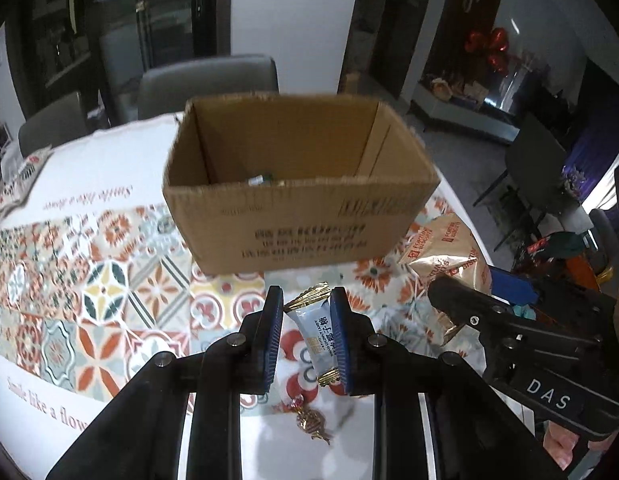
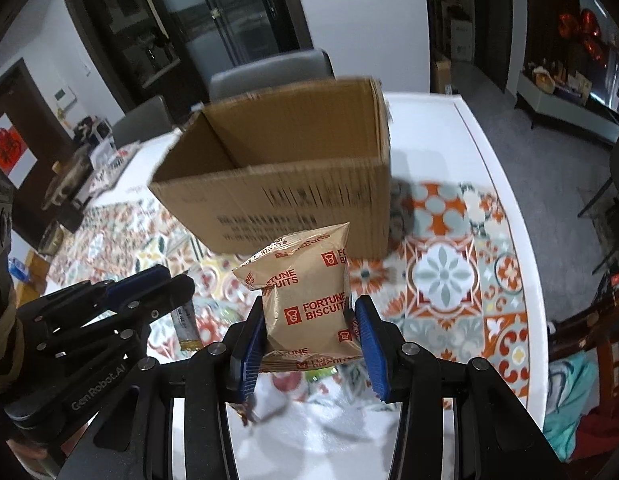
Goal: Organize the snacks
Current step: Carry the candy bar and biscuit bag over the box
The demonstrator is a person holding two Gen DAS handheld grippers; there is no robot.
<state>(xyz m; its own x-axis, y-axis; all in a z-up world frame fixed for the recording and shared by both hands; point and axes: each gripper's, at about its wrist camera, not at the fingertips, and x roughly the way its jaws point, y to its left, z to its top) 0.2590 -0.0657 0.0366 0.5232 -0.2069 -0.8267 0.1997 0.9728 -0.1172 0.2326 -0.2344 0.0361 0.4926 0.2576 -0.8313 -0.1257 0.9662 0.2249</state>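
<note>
The white table [image 1: 121, 168], spread with a patterned orange, teal and yellow tile-print cloth [image 1: 109, 280], bears the landmark: an open brown corrugated cardboard box [image 1: 301, 184], standing upright with its top open. Only a small part of the box floor shows over the near wall; a small dark-and-pale item [image 1: 258, 179] lies there, too small to identify.

Nearer the viewer than the box, the right gripper [image 2: 309, 332] pinches a tan foil packet printed "FORTUNE BISCUITS" in red [image 2: 305, 300] between its blue ribbed pads, the packet upright and raised above the cloth in front of the box's near wall. To its left, the left gripper [image 1: 307, 338] pinches a small pale-blue candy wrapper with gold crimped ends [image 1: 315, 332], likewise held clear of the table before the box. Both grippers slant downward toward the table.

On the table below the left gripper, nearer than the box, lies a small gold-wrapped sweet with a pink twist [image 1: 311, 422].
</note>
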